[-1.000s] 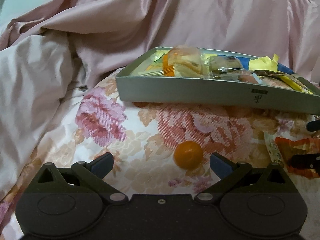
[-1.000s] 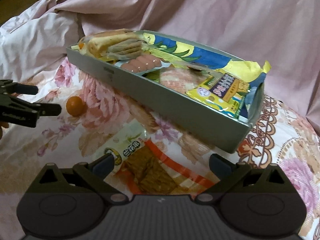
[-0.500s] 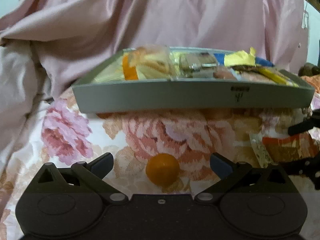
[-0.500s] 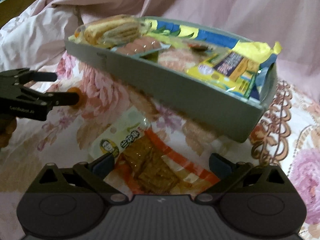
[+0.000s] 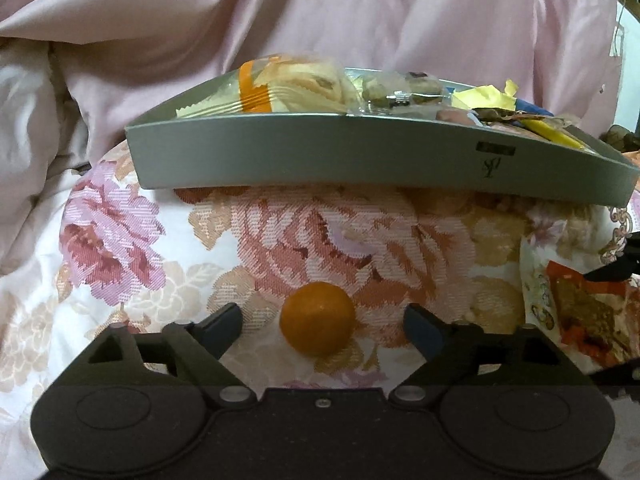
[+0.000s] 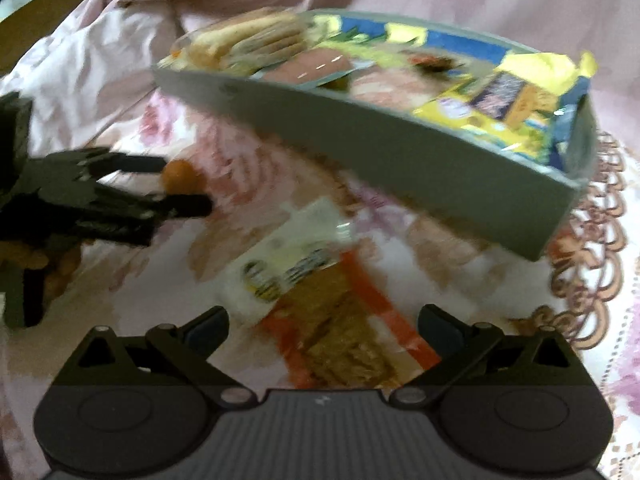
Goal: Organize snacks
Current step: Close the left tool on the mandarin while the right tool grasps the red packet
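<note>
Pink bedding (image 5: 360, 20) lies bunched along the left and far side of the scene, and a flowered cloth (image 5: 120, 240) covers the near surface. On that cloth, left of centre as the right wrist camera sees it, the left gripper (image 5: 322, 322) reaches in low, and a small orange ball (image 5: 317, 318) sits between its two fingers (image 5: 224, 326). Those jaws have just been closing in, yet a gap still shows on each side of the ball, so the pads are not pressing on it and the grip is loose. The same ball (image 6: 180, 176) shows in the right wrist view, between the dark fingertips of the left gripper (image 6: 184, 184). Farther back stands a grey tray (image 5: 360, 156) resting on the cloth, filled with wrapped snacks: a clear packet of biscuits with an orange band (image 5: 288, 88) at its left end, and yellow and blue packets (image 6: 512, 100) toward its right end. To the right of the ball, near the tray's front wall, a flat snack packet (image 6: 320, 292) with a white end and an orange stripe lies on the cloth. The right gripper (image 6: 323, 326) hangs over this packet with its jaws spread wide, touching nothing; that view is blurred, so finer detail cannot be told.
</note>
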Demonstrator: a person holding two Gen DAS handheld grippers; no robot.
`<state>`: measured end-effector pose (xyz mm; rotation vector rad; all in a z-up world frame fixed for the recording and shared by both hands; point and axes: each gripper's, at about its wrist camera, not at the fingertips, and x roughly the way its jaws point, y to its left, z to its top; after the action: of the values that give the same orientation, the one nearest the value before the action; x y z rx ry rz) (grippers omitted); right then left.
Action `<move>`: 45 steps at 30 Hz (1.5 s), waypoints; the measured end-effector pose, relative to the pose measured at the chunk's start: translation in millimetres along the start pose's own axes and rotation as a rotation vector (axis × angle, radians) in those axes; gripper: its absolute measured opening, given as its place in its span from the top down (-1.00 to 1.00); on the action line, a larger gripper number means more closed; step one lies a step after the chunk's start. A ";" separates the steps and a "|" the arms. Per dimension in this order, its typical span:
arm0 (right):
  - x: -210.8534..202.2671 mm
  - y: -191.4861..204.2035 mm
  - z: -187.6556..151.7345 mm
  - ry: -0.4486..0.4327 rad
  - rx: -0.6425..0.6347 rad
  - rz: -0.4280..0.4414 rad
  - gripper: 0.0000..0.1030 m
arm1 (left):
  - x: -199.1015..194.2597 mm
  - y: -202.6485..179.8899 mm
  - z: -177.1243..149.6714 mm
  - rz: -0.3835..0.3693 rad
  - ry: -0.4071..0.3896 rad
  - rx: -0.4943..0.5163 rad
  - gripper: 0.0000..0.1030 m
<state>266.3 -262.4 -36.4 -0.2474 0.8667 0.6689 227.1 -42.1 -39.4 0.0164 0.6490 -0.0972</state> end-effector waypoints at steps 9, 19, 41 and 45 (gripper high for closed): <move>2.8 17.1 -4.5 0.044 -0.072 -0.065 -0.99 | -1.2 2.8 0.8 -0.001 -0.023 -0.041 0.02; 5.9 19.7 -2.8 0.020 0.040 -0.129 -0.68 | -10.3 -6.6 -7.2 0.013 -0.018 -0.071 0.25; -13.5 39.7 -13.4 -0.011 0.172 -0.072 -0.20 | -72.2 -33.9 -40.6 -0.014 0.118 -0.171 0.26; -13.2 48.8 -14.9 0.009 0.120 -0.073 -0.32 | -75.7 -33.7 -44.1 -0.010 0.125 -0.173 0.24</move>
<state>220.1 -237.5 -32.6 -0.1730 0.8987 0.5465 137.4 -67.2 -28.3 -0.1489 0.7810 -0.0495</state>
